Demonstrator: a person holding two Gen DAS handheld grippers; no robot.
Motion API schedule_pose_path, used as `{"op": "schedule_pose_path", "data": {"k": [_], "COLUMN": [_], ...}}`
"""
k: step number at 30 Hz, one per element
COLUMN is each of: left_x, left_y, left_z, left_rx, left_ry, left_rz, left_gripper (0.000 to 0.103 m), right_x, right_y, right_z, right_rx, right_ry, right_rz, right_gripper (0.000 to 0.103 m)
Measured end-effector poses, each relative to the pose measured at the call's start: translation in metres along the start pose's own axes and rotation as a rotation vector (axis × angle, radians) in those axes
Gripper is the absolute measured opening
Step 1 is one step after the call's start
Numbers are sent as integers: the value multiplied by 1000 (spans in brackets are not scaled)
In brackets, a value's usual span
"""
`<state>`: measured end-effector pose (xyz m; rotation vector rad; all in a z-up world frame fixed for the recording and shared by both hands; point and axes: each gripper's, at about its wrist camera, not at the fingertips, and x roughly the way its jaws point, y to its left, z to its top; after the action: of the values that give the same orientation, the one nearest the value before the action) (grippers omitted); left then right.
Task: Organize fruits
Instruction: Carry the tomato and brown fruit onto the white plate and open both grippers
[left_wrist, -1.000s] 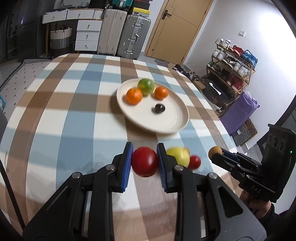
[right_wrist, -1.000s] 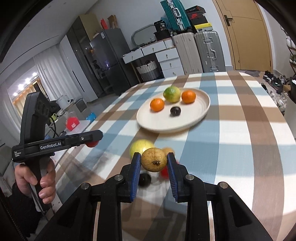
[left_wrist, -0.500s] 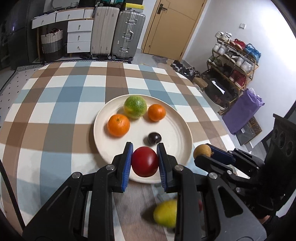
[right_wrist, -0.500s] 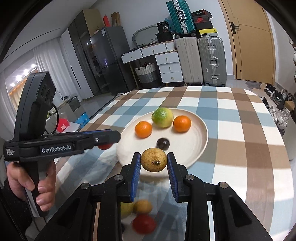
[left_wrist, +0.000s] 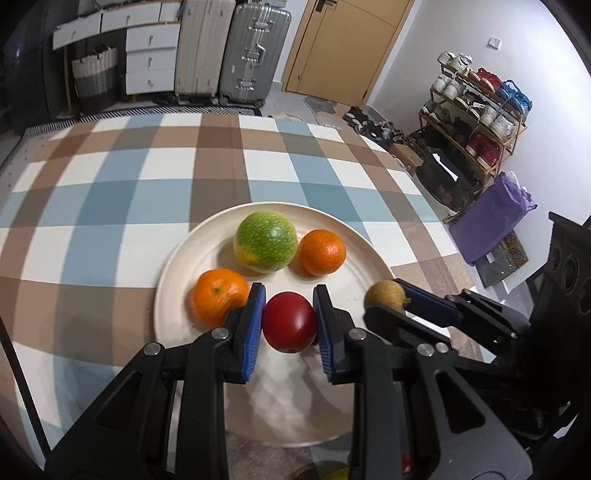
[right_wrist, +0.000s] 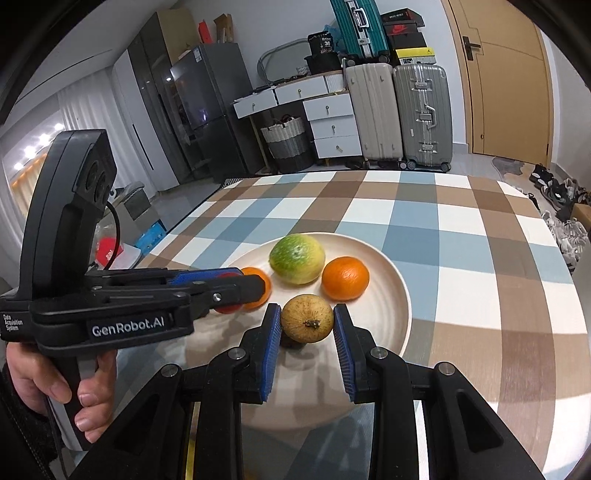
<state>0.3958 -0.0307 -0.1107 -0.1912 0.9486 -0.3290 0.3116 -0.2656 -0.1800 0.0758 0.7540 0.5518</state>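
both tongs are held over the near part of the plate (left_wrist: 173, 258), each loaded with one fruit. the left tongs (left_wrist: 290, 325) are closed on a red fruit (left_wrist: 290, 322), clamped between the blue pads. the right tongs (right_wrist: 307, 324) are closed on a brownish-yellow fruit (right_wrist: 307, 322), its dried stem end facing the camera. in the left view the right tongs (left_wrist: 391, 301) are seen just right of the left pair, with the brownish fruit (left_wrist: 385, 294) over the plate's right rim.

already resting on the plate: a green-yellow fruit (left_wrist: 265, 242) at the far middle, an orange (left_wrist: 322, 252) touching or just beside it on the right, and a second orange (left_wrist: 219, 296) at the near left, just beside the left pad. a dark shape is glimpsed under the brownish fruit in the right view; what it is cannot be told. the plate sits on a checked surface (left_wrist: 129, 177) of blue, brown and white squares.

step judged in hand: delivery of two fruits to the plate, release not yet made. whether either fruit touches the plate cannot be told. the next move calls for each fruit to be lowered onto bare plate, clear of the near orange, and the tongs opened gently, since round fruit may roll towards the rim.

writing read: "genrobot.ai" (right_wrist: 127, 326) on the left tool's body, with small text "data acquisition system" at its rear. a "36" is legible on a dark box on the far cabinet.
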Motion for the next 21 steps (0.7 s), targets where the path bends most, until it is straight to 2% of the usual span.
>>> {"op": "schedule_pose_path", "data": {"k": [9, 17, 20, 21], "left_x": [26, 32, 30, 29], "left_y": [5, 2, 1, 1], "left_z": [10, 12, 14, 15], "left_rx": [-33, -25, -26, -25], "left_ry": [35, 34, 20, 19], "left_rz": [0, 2, 0, 3], "left_gripper": [24, 24, 24, 24], "right_x": [21, 28, 30, 29], "right_y": [-8, -9, -10, -9], "right_z": [3, 2, 2, 2], "right_rx": [17, 38, 37, 34], "right_ry": [49, 65, 65, 65], "right_rz": [-11, -5, -4, -4], "right_gripper": [29, 29, 31, 37]}}
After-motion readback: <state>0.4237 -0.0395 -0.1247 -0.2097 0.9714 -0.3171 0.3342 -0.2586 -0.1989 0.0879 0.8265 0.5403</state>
